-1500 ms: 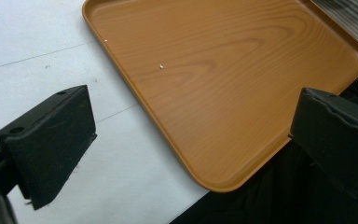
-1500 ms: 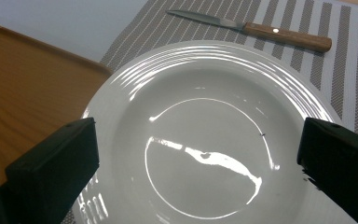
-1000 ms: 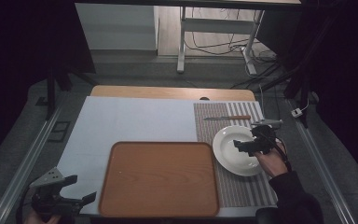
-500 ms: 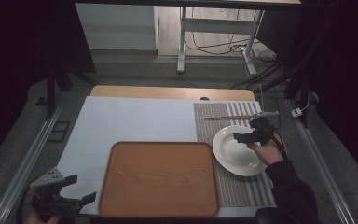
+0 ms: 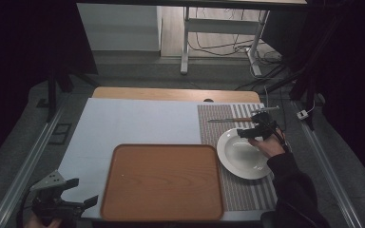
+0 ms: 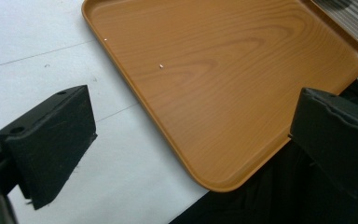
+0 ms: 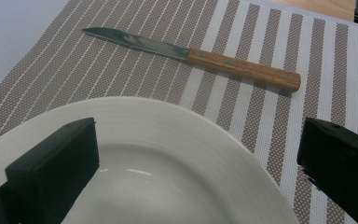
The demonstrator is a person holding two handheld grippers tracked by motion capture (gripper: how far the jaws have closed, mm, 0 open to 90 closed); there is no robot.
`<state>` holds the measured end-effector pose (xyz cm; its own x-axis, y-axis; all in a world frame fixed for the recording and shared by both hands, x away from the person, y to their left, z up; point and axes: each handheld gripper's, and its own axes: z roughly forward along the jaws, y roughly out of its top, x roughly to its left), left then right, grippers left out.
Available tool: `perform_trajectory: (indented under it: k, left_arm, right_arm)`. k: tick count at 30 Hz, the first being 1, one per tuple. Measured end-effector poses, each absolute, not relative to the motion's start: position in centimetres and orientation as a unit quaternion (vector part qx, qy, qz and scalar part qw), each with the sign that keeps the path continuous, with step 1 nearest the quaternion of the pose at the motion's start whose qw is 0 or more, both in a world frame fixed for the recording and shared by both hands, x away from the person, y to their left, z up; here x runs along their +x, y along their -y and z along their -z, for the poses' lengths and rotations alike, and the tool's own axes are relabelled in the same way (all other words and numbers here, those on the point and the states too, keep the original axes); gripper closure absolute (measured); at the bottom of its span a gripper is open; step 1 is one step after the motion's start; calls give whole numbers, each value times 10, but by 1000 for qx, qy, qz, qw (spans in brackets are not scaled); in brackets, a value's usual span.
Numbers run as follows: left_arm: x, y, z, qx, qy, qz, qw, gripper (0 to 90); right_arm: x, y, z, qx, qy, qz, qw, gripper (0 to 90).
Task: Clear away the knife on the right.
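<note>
Overhead, a dim room surrounds a counter (image 5: 138, 118) covered by a pale sheet, with a striped placemat (image 5: 218, 118) on its right side. At the near left corner the left gripper (image 5: 71, 197) hangs with jaws spread wide, grasping nothing, beside the wooden tray (image 5: 164, 183). Above the far rim of the white plate (image 5: 240, 156), the right gripper (image 5: 247, 133) has its jaws released too. Its own view shows the wooden-handled knife (image 7: 191, 53) on the placemat just beyond the plate.

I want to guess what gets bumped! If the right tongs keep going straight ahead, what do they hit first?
Probably the knife: the open right tongs hover over the white plate and point at it, though height is unclear.
</note>
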<state>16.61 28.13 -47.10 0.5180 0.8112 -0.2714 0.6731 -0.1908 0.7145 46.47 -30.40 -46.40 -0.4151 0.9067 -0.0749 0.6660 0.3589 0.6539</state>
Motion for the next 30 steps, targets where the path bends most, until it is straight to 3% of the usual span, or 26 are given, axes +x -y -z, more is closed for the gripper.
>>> perform_trajectory:
  k: [4, 9, 10, 12, 13, 16, 17, 19, 30]
  left_arm:
    - [166, -281, 471, 768, -483, -84, 412, 1]
    - [166, -281, 471, 768, -484, -84, 412, 1]
    - [166, -281, 471, 768, -484, -84, 412, 1]
    - [166, -281, 471, 768, -484, -83, 412, 1]
    - [166, -281, 471, 768, -484, -84, 412, 2]
    - [166, -281, 471, 768, -483, -84, 412, 1]
    - [166, -281, 471, 768, -483, -83, 412, 1]
    - [166, -281, 471, 769, -483, -84, 411, 2]
    - [166, -280, 471, 771, -482, -85, 407, 4]
  right_arm:
    - [471, 303, 464, 491, -796, -274, 224, 23]
    - [481, 305, 463, 488, -797, -273, 229, 117]
    - [485, 305, 464, 487, -799, -267, 231, 179]
    - [488, 306, 464, 489, -799, -260, 236, 221]
    - [493, 307, 464, 493, -796, -255, 242, 295]
    - [500, 309, 465, 496, -796, -259, 231, 418]
    - [500, 309, 465, 496, -796, -259, 231, 418]
    - [507, 311, 465, 498, -797, -260, 222, 525]
    - [528, 318, 474, 506, -801, -255, 195, 799]
